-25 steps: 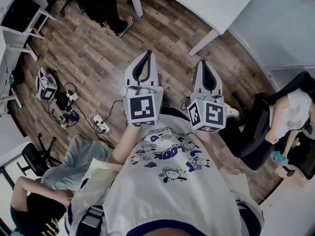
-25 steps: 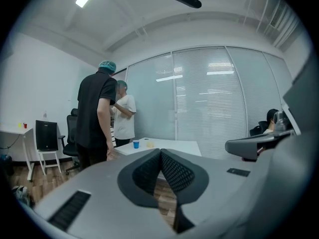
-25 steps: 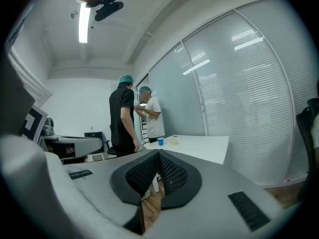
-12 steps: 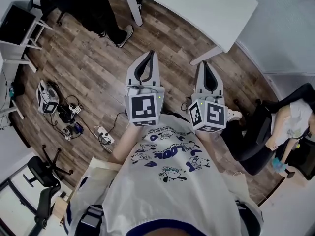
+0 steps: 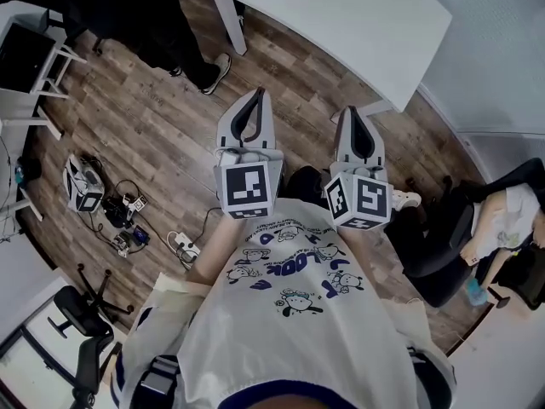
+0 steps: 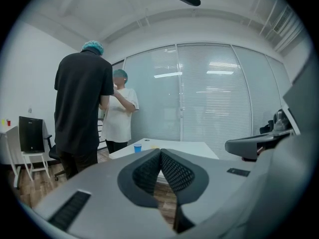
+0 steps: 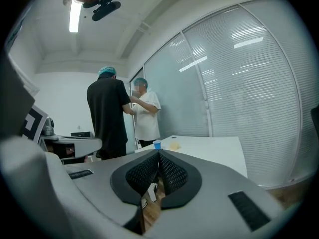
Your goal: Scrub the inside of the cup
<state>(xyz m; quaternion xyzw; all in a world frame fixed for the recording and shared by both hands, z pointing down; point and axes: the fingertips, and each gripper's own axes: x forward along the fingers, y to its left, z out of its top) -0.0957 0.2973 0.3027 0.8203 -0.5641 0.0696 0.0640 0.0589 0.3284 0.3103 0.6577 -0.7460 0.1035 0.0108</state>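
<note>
A small blue cup (image 6: 137, 148) stands on the white table (image 6: 189, 148) ahead, far beyond both grippers. It also shows in the right gripper view as the blue cup (image 7: 157, 144), with a yellow thing (image 7: 174, 145) beside it. My left gripper (image 5: 258, 94) and right gripper (image 5: 353, 111) are held side by side above the wooden floor, short of the table (image 5: 358, 24). The left gripper (image 6: 160, 152) is shut with nothing between its pads. The right gripper (image 7: 159, 153) is shut and empty too.
Two people (image 6: 82, 108) stand at the table's left end; a shoe (image 5: 215, 65) shows in the head view. A person sits in a black chair (image 5: 477, 220) at the right. Cables and a power strip (image 5: 128, 224) lie on the floor at the left, near a side table (image 5: 25, 58).
The white table has come further into the head view, nearer to the grippers. The crouched person at the lower left has left the view. Both grippers stay shut.
</note>
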